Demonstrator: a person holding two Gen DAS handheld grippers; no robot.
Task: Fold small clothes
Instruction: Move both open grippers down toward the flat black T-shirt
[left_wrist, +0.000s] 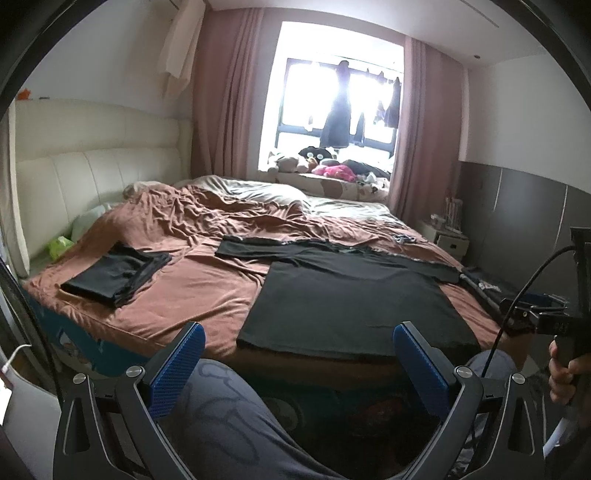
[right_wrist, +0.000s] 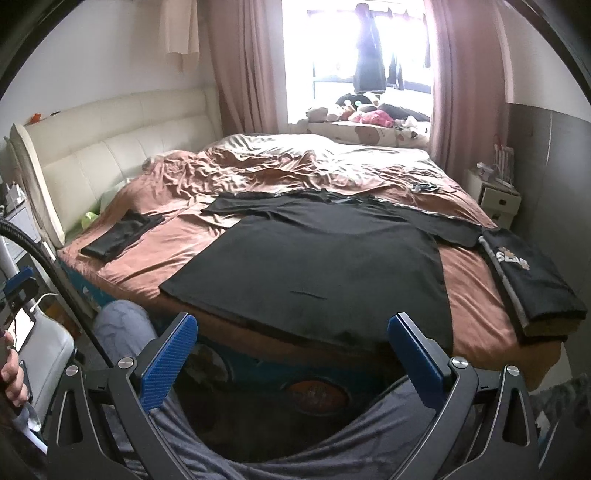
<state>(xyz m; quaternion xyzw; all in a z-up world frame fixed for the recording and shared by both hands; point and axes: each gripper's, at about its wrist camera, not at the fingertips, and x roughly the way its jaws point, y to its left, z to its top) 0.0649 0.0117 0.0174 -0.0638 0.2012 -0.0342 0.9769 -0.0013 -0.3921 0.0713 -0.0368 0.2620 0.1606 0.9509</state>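
Observation:
A black T-shirt (left_wrist: 351, 299) lies spread flat on the brown bed cover, hem toward me; it also shows in the right wrist view (right_wrist: 314, 258). My left gripper (left_wrist: 299, 332) is open and empty, held back from the bed edge just short of the hem, above my knee. My right gripper (right_wrist: 291, 325) is open and empty, in front of the hem. A folded black garment (left_wrist: 118, 275) lies at the left of the bed, also in the right wrist view (right_wrist: 118, 236). A folded black garment with a "SLAB" print (right_wrist: 528, 280) lies at the right edge.
The bed (left_wrist: 192, 295) has a cream headboard (left_wrist: 92, 177) at left and rumpled bedding (left_wrist: 229, 210) behind the shirt. A window sill with soft toys (left_wrist: 325, 166) is at the back. A white nightstand (right_wrist: 498, 199) stands at right. My legs (left_wrist: 221, 417) are below the grippers.

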